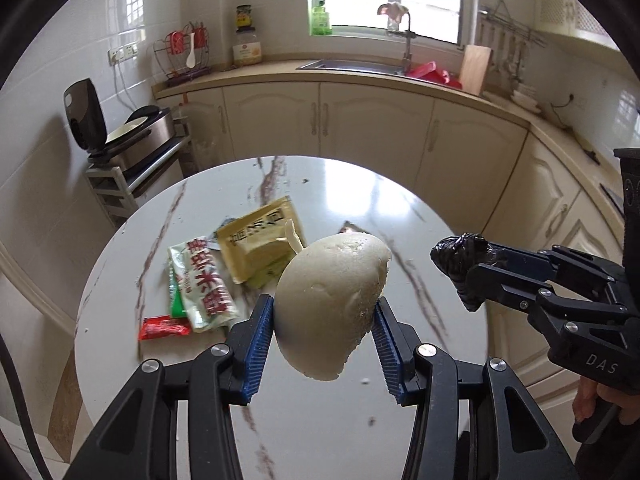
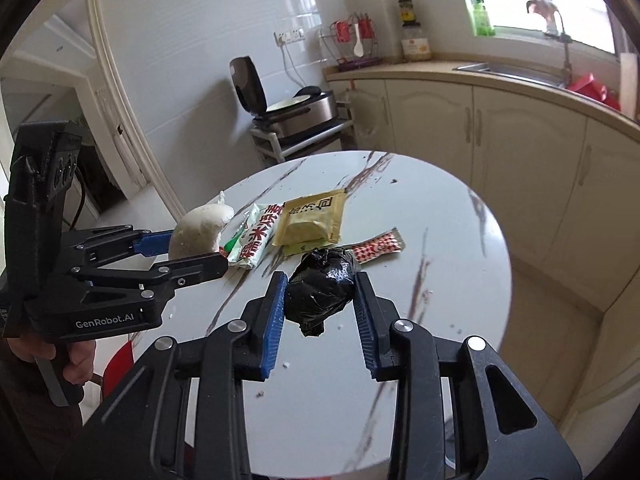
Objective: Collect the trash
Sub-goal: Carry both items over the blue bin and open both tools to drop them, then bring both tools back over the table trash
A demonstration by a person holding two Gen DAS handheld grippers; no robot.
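Observation:
My left gripper (image 1: 325,310) is shut on a pale half steamed bun (image 1: 332,280), lifted above the round marble table (image 1: 320,420). My right gripper (image 2: 320,286) is shut on a crumpled black plastic ball (image 2: 322,292), also held off the tabletop. Each gripper shows in the other's view: the right gripper (image 1: 476,276) at the right, the left gripper (image 2: 198,252) at the left. Left lying on the table are a yellow packet (image 2: 310,220), a white, green and red wrapper (image 2: 256,236), a red sachet (image 1: 164,326) and a red-and-white checked sachet (image 2: 378,250).
Crumbs dot the tabletop (image 2: 440,220). Beyond the table run cream cabinets (image 1: 360,120) under a counter with a sink (image 1: 352,65). An open cooker (image 1: 120,128) sits on a rack at the left. A person's hand (image 2: 76,360) grips the left handle; something red (image 2: 118,364) shows below the table edge.

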